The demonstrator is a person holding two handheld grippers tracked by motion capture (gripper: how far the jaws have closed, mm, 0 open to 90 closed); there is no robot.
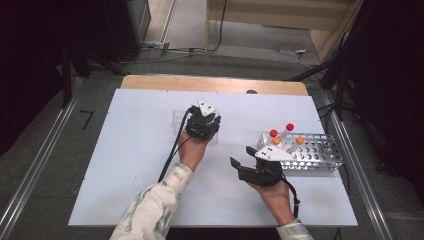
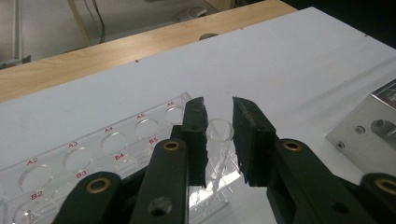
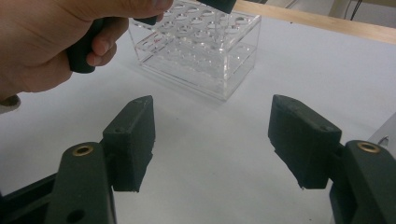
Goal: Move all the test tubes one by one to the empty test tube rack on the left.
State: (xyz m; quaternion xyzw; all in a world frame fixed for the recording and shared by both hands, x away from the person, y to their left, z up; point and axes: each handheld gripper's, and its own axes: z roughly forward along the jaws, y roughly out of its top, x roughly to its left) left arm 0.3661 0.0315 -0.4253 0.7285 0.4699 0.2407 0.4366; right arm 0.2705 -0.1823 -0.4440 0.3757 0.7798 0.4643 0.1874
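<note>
White board [image 1: 130, 165] on wooden table [image 1: 215, 83], grey floor around; left tool [image 2: 219, 135] slightly parted, right tool [image 3: 212, 144] wide open.

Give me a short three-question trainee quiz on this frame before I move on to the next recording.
1. True or false: the right gripper has its jaws spread wide with nothing between them.
2. What colours are the caps on the tubes standing in the metal rack? A) blue and green B) red and orange C) all white
3. Which gripper is held over the clear plastic rack?

Key: 1 true. 2 B. 3 the left gripper.
</note>
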